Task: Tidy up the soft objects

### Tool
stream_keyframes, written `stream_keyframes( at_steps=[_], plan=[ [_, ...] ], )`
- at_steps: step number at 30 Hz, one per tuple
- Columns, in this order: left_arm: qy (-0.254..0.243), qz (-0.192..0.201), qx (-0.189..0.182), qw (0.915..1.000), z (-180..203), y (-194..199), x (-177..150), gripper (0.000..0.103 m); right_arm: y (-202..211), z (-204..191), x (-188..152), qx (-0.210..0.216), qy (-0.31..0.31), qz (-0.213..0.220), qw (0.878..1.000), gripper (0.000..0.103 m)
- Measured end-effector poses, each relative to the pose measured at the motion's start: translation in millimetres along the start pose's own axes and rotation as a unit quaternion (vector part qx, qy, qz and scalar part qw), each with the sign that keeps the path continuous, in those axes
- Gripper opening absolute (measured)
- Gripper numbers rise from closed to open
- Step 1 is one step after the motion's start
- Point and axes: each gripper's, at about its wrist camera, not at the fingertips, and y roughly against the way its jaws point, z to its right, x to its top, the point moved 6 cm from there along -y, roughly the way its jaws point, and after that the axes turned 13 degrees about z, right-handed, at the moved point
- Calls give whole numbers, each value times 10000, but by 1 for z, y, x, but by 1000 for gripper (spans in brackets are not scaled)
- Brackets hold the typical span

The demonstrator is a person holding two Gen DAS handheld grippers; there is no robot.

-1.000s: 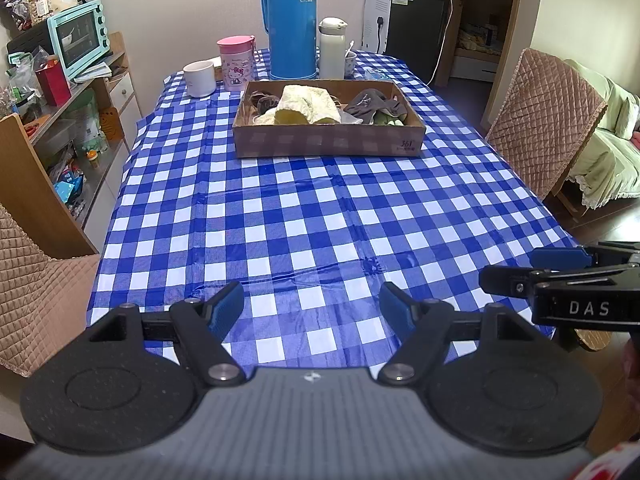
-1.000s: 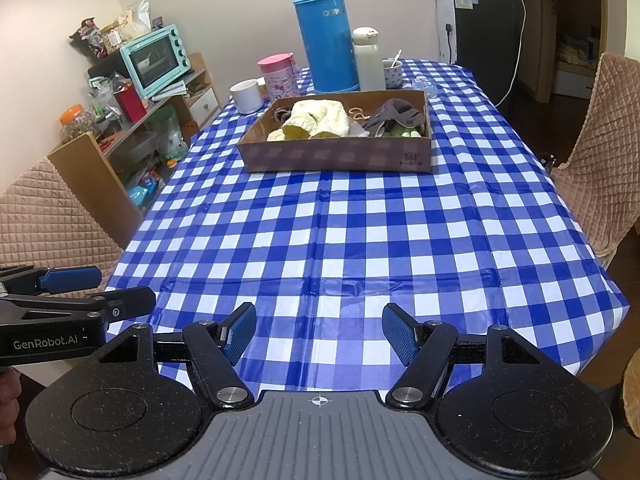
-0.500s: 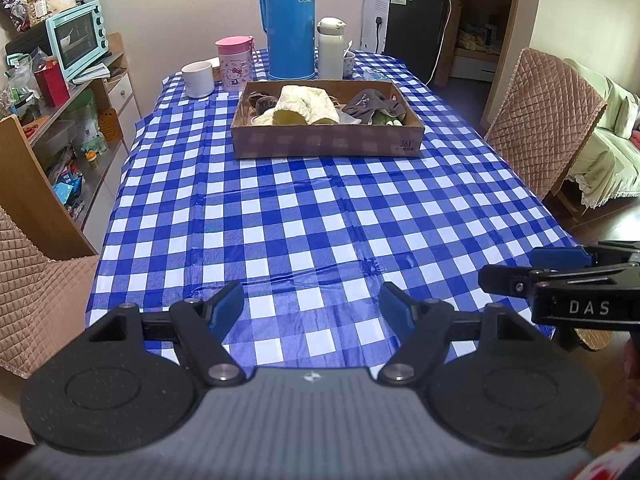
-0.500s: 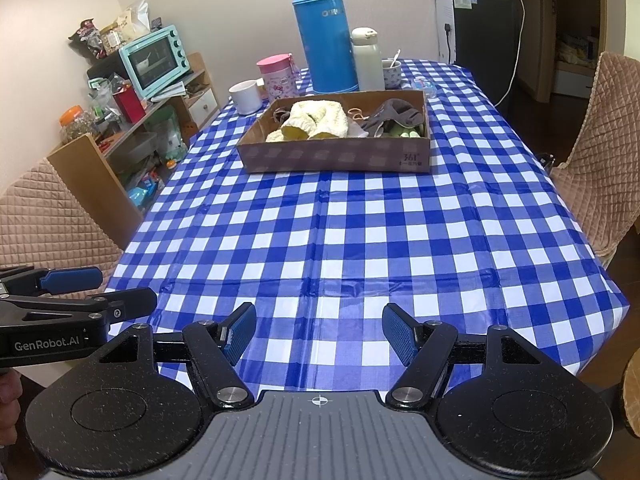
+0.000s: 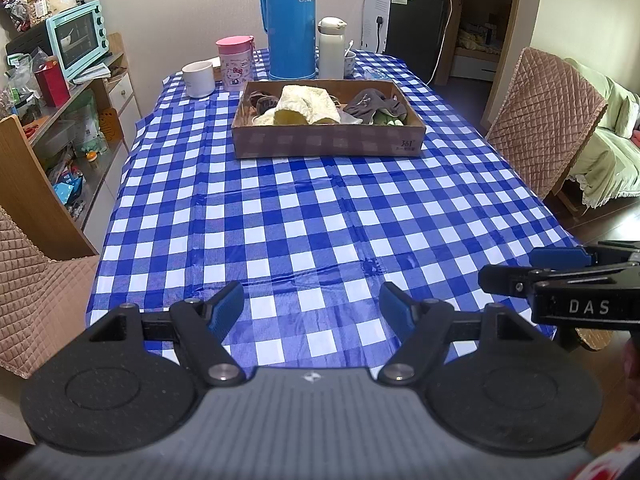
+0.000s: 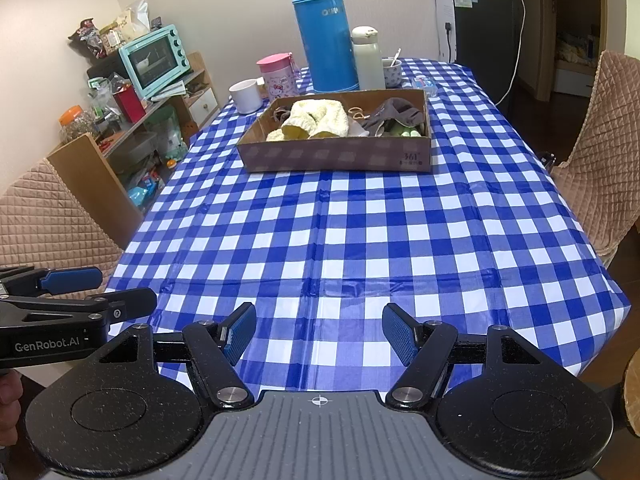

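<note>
A shallow cardboard box stands at the far half of the blue-checked table. Inside lie a cream knitted piece, a grey cloth, something green and small hair ties. My left gripper hangs open over the near table edge, far from the box, with nothing between its blue pads. My right gripper is open and empty too, beside the left one. Each gripper shows at the edge of the other's view: right gripper, left gripper.
Behind the box stand a tall blue thermos, a white flask, a pink cup and a white mug. Quilted chairs flank the table. A cluttered shelf with a mint oven lines the left wall.
</note>
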Motion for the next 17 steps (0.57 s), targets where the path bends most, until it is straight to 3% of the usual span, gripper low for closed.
stream_keyframes(
  at_steps=[17],
  plan=[
    [-58,50,-5,10000,-3,-10,7,73,-2,0,1,-4,0,-18,10000,70]
  ],
)
